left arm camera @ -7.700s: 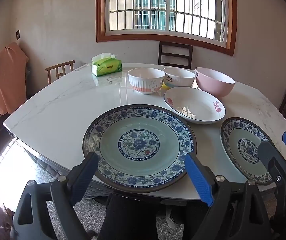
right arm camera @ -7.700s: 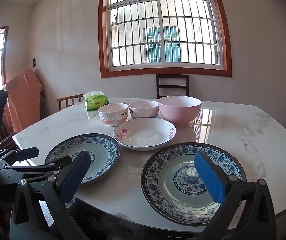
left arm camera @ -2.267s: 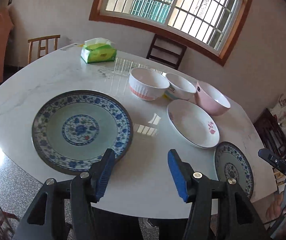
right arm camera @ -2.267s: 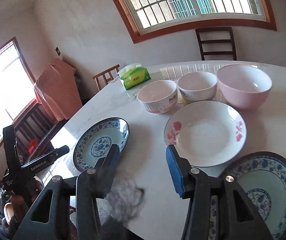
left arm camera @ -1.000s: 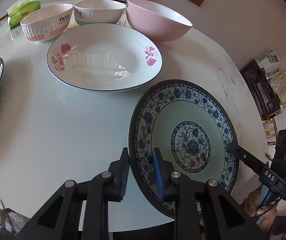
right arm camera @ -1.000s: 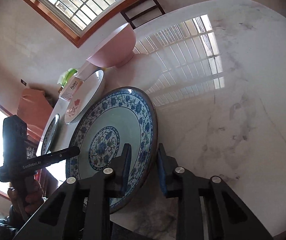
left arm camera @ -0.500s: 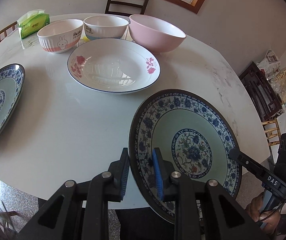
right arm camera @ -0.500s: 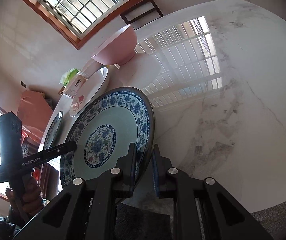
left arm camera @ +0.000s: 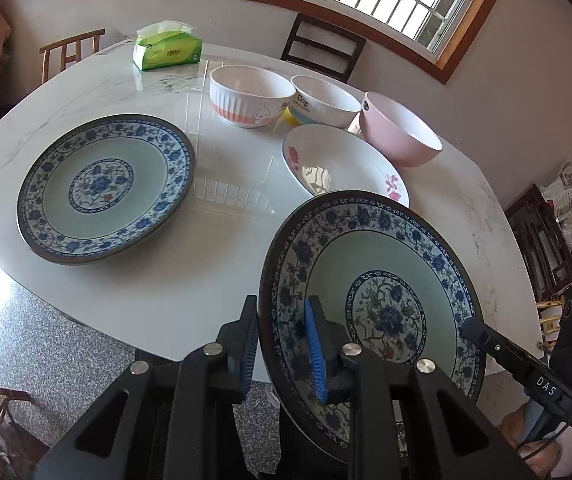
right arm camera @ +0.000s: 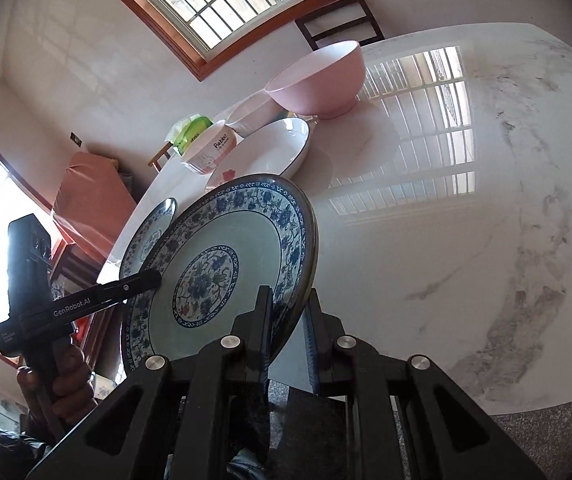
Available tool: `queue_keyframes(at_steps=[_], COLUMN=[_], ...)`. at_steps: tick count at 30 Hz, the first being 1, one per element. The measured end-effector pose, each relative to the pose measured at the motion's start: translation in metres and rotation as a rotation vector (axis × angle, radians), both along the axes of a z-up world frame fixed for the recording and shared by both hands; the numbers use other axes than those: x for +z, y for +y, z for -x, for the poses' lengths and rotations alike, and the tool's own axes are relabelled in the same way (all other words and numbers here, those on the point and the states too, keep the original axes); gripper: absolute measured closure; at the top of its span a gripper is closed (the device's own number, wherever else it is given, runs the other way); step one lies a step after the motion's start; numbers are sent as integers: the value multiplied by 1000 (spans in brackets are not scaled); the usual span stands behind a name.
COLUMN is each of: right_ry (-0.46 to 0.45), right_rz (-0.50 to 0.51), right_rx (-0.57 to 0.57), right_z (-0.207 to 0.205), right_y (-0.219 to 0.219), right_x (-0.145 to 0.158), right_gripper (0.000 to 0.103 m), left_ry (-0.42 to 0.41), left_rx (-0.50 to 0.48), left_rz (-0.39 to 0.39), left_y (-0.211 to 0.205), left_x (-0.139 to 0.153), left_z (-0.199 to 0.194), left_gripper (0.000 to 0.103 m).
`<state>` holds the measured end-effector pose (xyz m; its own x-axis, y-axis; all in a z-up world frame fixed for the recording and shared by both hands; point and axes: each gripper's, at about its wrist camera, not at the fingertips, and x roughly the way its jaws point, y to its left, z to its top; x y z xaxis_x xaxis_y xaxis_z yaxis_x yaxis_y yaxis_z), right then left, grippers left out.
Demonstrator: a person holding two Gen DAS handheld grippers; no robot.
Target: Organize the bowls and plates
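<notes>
Both grippers hold one blue-patterned plate [left arm camera: 381,280] by opposite rims, lifted off the table. My left gripper [left arm camera: 282,344] is shut on its left rim. My right gripper [right arm camera: 289,332] is shut on its right rim; the plate [right arm camera: 222,256] tilts there. A second blue-patterned plate [left arm camera: 102,188] lies flat on the marble table [left arm camera: 226,248] to the left, and its edge shows in the right wrist view [right arm camera: 146,236]. A white floral plate [left arm camera: 337,164], a rabbit bowl [left arm camera: 250,98], a white bowl [left arm camera: 323,100] and a pink bowl [left arm camera: 397,132] sit behind.
A green tissue pack [left arm camera: 168,48] sits at the table's far left. Wooden chairs [left arm camera: 323,50] stand around the table under the window. A dark cabinet [left arm camera: 541,240] is to the right. The right part of the table [right arm camera: 465,200] is bare marble.
The held plate has risen off the table and been carried left, toward the second blue plate. Both grippers stayed shut on its rims.
</notes>
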<state>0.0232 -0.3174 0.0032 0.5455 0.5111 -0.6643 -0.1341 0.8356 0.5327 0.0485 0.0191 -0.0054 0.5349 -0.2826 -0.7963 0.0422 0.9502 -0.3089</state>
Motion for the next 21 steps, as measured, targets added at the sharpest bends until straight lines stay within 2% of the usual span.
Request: queue_keyframes(at_steps=[11,21], right_ry=[-48,-52], right_rz=[54,76], right_rx=[201,332], right_z=[-46,-107], right_y=[104,201], right_x=[11,-7], right_gripper=[87,86], left_ry=[-22,-11], left_rx=[202,331], left_rz=[-13,-37], left_y=[106,181], left_x=[5,-10], left_z=[-16,-58], left_gripper=[80,80])
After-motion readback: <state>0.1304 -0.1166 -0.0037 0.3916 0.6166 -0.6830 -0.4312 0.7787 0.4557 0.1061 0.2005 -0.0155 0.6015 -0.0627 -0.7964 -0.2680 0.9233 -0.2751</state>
